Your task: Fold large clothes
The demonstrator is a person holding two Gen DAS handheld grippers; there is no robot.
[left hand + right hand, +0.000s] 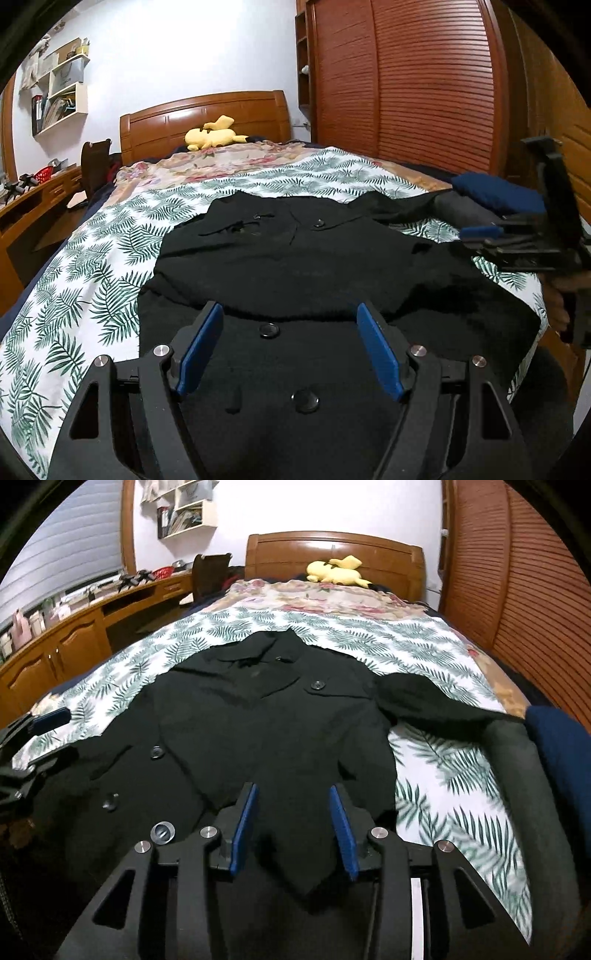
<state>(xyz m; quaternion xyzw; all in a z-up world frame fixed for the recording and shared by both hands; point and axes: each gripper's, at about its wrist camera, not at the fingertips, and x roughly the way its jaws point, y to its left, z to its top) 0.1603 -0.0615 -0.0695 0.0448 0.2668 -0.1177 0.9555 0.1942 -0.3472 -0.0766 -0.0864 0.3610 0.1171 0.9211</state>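
A large black buttoned coat (303, 266) lies spread on the bed, collar toward the headboard; it also fills the right wrist view (266, 720). One sleeve (436, 701) stretches out to the right. My left gripper (290, 314) is open, its blue pads just above the coat's lower front near two buttons. My right gripper (291, 797) is open over the coat's lower right hem corner. Each gripper shows in the other's view: the right gripper (480, 232) at the right edge, the left gripper (51, 716) at the left edge.
The bed has a leaf-print sheet (92, 280) and a floral cover (207, 162). A yellow plush toy (214, 136) lies by the wooden headboard. Folded dark blue and grey clothes (546, 760) sit at the bed's right. A wardrobe (406, 81) stands right, a desk (74, 635) left.
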